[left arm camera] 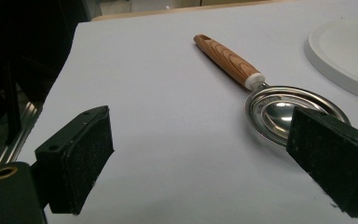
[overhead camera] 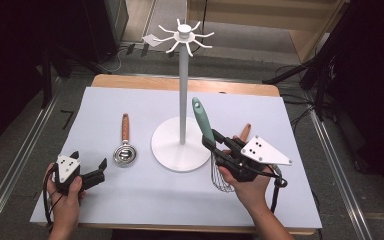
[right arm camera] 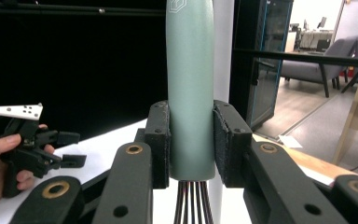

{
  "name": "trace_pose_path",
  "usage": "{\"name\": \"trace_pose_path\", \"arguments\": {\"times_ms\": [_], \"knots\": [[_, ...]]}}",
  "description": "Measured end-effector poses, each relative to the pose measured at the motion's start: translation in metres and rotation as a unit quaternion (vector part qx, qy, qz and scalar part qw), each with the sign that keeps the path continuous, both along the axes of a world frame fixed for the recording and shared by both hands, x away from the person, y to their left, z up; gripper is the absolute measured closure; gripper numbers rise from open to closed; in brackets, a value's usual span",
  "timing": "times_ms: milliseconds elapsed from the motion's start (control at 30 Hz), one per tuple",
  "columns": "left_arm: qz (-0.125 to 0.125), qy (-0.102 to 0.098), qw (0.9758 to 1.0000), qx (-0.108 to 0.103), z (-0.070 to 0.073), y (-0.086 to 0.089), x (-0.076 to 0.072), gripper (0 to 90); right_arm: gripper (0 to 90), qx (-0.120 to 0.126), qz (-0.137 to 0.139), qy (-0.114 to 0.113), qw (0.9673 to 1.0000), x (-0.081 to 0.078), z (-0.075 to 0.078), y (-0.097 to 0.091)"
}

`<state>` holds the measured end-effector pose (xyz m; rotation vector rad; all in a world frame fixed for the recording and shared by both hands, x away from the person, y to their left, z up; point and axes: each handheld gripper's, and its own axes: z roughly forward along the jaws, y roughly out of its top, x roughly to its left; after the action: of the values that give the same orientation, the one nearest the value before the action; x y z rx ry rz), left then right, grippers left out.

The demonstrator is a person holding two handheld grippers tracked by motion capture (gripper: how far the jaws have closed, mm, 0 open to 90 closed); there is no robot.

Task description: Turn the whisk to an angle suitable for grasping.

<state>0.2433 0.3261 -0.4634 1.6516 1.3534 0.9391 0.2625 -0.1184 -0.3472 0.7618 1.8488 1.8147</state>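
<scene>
A whisk with a teal handle (overhead camera: 201, 117) is held tilted above the table, its wire head (overhead camera: 221, 178) hanging low. My right gripper (overhead camera: 214, 141) is shut on it; in the right gripper view both pads press the teal handle (right arm camera: 190, 93) just above the wires, with the gripper (right arm camera: 191, 149) pointing upward. The whisk sits just right of the white hook stand (overhead camera: 182, 90). My left gripper (overhead camera: 87, 170) rests at the front left, open with nothing between its jaws (left arm camera: 209, 163). Just ahead of it lies a metal ladle with a wooden handle (overhead camera: 125, 145), its bowl (left arm camera: 284, 112) near the right pad.
The stand's round white base (overhead camera: 172, 150) sits mid-table, and its edge (left arm camera: 349, 56) is at the upper right of the left gripper view. Another wooden-handled utensil (overhead camera: 245, 131) lies behind my right gripper. A pale mat (overhead camera: 145, 105) covers the table. The left gripper (right arm camera: 32, 144) appears far off in the right gripper view.
</scene>
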Motion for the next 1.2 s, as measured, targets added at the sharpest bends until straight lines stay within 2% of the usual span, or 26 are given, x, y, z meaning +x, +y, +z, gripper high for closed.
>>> {"name": "trace_pose_path", "arguments": {"times_ms": [633, 1200], "knots": [[0.000, 0.001, 1.0000, 0.001, 0.000, 0.000, 0.000, 7.7, 71.2, 0.021, 0.005, -0.047, 0.9987, 0.000, 0.008, 0.009], [-0.001, -0.001, 1.0000, 0.000, 0.000, 0.000, 0.000, 7.7, 71.2, 0.051, 0.004, -0.083, 0.9952, 0.006, 0.034, 0.017]]}}
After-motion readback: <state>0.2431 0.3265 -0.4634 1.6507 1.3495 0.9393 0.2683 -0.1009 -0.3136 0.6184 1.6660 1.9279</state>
